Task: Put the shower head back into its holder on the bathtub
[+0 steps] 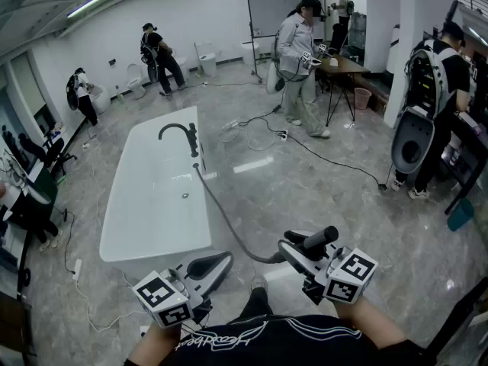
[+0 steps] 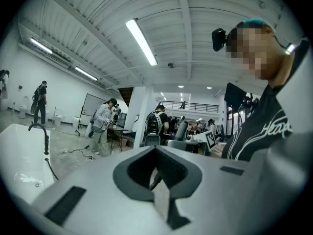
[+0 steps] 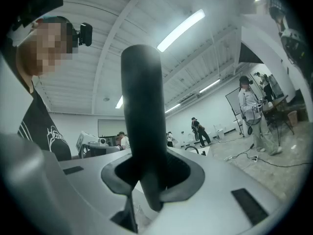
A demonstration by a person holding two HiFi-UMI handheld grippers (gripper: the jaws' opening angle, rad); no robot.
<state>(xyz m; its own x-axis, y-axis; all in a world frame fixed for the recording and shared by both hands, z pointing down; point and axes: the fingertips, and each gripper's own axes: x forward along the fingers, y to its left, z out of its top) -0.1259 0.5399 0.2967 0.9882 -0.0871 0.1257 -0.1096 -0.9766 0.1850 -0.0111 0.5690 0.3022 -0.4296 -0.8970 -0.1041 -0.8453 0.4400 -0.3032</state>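
Black shower head (image 1: 319,239) clamped in right gripper (image 1: 302,253); holder well off, ahead and to its left.
Handle crosses the jaws, long axis slanting up and right in the head view, away from the white bathtub (image 1: 122,204). Grey hose (image 1: 229,221) trails from it back to the tub's far end, where a dark post (image 1: 194,139) beside the faucet (image 1: 177,130) is probably the holder. Left gripper (image 1: 209,268) pinched closed on nothing and nearer the tub's near corner, but the right carries the load. Tub looks empty, only a drain showing.
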